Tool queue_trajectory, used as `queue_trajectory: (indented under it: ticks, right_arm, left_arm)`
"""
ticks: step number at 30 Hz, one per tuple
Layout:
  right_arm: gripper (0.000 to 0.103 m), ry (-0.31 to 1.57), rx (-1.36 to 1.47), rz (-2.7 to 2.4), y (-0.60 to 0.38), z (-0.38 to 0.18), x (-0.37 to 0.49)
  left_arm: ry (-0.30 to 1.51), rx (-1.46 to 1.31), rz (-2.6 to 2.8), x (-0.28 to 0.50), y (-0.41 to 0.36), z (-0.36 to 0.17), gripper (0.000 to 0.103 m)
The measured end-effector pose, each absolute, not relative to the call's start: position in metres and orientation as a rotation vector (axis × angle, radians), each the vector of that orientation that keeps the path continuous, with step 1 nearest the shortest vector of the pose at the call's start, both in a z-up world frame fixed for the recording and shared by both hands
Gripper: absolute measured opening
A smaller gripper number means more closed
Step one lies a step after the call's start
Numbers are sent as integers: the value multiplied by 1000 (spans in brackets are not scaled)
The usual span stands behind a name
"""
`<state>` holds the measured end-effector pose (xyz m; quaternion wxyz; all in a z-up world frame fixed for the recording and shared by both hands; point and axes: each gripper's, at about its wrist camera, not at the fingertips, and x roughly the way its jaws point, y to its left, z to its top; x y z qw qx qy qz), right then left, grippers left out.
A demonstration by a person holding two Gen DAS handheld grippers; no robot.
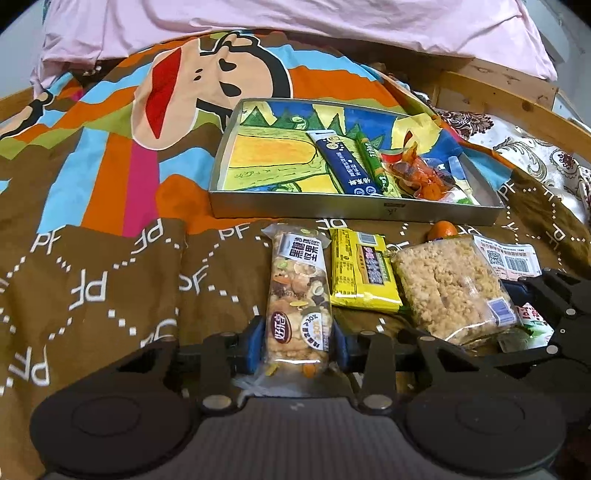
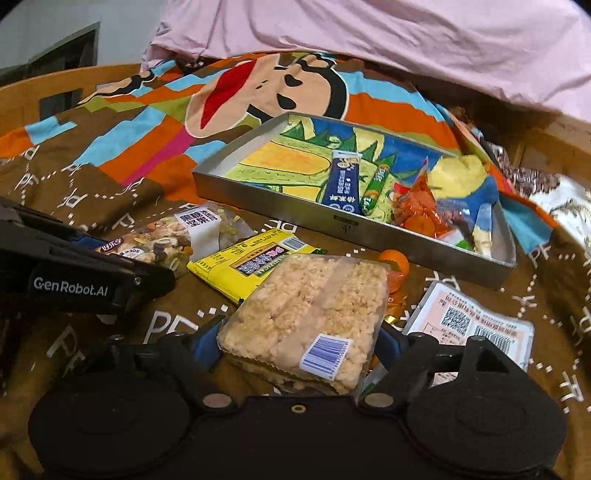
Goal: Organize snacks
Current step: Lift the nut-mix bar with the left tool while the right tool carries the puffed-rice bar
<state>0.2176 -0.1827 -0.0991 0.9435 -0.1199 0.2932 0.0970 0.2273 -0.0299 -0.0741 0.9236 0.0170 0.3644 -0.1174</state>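
Observation:
My left gripper [image 1: 300, 345] is shut on the near end of a clear-wrapped nut bar [image 1: 298, 291], which lies on the quilt; the bar also shows in the right wrist view [image 2: 166, 240]. My right gripper [image 2: 301, 345] is shut on a clear pack of crumbly rice cake [image 2: 303, 314], also in the left wrist view [image 1: 450, 288]. A yellow snack packet [image 1: 360, 273] lies between the two. A metal tray [image 1: 354, 212] beyond them holds a blue stick pack [image 1: 345, 162], a green stick [image 1: 371, 162] and orange wrapped sweets [image 1: 421, 177].
A small orange fruit [image 2: 395, 264] and a white barcode packet [image 2: 469, 325] lie right of the rice cake. The left gripper's body [image 2: 74, 269] sits at the left of the right view. A pink pillow [image 1: 295, 22] lies behind the tray. A wooden bed rail [image 1: 498, 96] runs at the right.

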Motion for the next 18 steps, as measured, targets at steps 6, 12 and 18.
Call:
queue_trajectory:
  ticks: [6,12,18]
  right_arm:
    - [78,508,-412,203,-175,-89,186]
    - [78,478,-481,217,-179,-83,158]
    - [78,399,-511,213,-185,-68,133]
  left_arm:
    - [745,25,-191,206,-34,-64,41]
    - [757,23,-152,176,-39,-61,40]
    - [733,-26,-130,153,-38,-49,40]
